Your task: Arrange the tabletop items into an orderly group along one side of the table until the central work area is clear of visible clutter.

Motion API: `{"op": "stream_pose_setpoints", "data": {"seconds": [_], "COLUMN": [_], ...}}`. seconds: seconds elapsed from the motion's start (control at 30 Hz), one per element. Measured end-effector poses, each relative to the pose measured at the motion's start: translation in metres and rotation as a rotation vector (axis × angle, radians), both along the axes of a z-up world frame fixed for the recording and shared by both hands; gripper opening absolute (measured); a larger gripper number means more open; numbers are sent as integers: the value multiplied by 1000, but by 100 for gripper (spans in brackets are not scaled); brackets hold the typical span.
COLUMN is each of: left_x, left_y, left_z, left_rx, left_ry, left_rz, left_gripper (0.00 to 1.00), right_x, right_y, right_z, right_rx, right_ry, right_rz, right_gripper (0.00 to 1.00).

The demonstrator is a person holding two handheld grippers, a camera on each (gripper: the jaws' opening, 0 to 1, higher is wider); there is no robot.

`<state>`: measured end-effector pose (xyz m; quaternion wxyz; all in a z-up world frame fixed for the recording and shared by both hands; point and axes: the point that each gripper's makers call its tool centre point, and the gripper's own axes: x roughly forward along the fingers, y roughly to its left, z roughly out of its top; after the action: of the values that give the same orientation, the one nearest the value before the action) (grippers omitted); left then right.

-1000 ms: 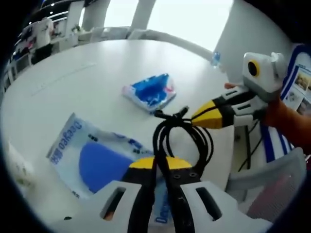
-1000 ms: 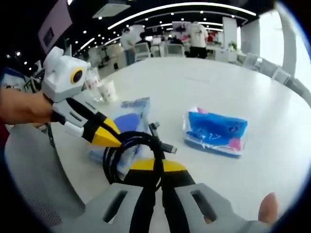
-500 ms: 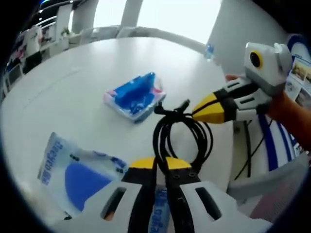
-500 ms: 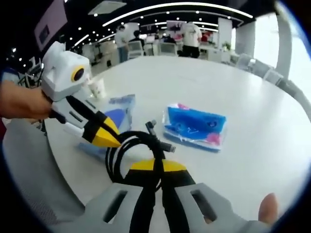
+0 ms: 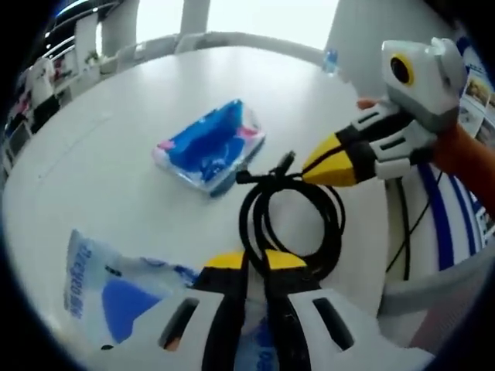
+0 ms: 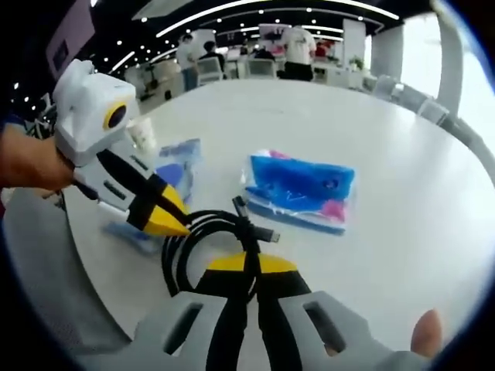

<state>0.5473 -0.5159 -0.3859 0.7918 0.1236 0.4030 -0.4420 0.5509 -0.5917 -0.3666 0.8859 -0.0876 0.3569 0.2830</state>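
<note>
A black coiled cable (image 5: 290, 220) hangs over the white round table (image 5: 100, 147), held from two sides. My left gripper (image 5: 255, 259) is shut on the near part of the loop. My right gripper (image 5: 313, 166) comes in from the right, its yellow tips shut on the far part by the plug ends. In the right gripper view the cable (image 6: 197, 239) runs between my right gripper (image 6: 251, 263) and my left gripper (image 6: 174, 224). A blue tissue pack (image 5: 209, 143) (image 6: 302, 185) lies beyond the cable. A blue and white pouch (image 5: 108, 290) (image 6: 158, 185) lies flat beside it.
A paper cup (image 6: 141, 133) stands behind the pouch near the table's edge. A small water bottle (image 5: 331, 60) stands at the far rim. Chairs (image 5: 433, 278) ring the table, and people stand at desks far behind. A person's hand (image 5: 464, 154) holds each gripper.
Both views have shifted a little with the hands, bringing the tissue pack nearer to the cable in the picture. Both grippers keep their hold on the cable. Pack and pouch lie still.
</note>
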Motion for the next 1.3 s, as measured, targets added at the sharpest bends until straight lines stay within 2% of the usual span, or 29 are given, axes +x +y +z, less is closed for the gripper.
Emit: {"op": "stream_pose_setpoints", "data": {"seconds": [0.3,0.6,0.8,0.9,1.03,1.17,1.3], "left_x": [-1,1,2,4,4,4,6], "left_y": [1,0,2,4,5,5,6], "left_z": [-7,-8,-7,-6,-5,-4,-1], "left_rx": [29,36,40,36,24,29,25], "left_ry": [-9,-8,-21,-26,-24,-39,-46], "left_rz": [-23,-29,-31,-25,-20,-18,-13], "left_gripper": [6,7,12,20,31,42,52], "right_x": [1,1,1,0,3,2,3], "right_y": [-2,-4,-4,-3,-5,-3,-2], "right_z": [-16,-19,-17,-15,-12,-9,-6], "right_rx": [-8,-4,-8,-11,-11,-10,-7], "right_ry": [38,58,46,28,9,-3,-17], "right_rz": [-5,-17,-9,3,-8,-3,0], "right_gripper": [3,3,3,6,16,17,23]}}
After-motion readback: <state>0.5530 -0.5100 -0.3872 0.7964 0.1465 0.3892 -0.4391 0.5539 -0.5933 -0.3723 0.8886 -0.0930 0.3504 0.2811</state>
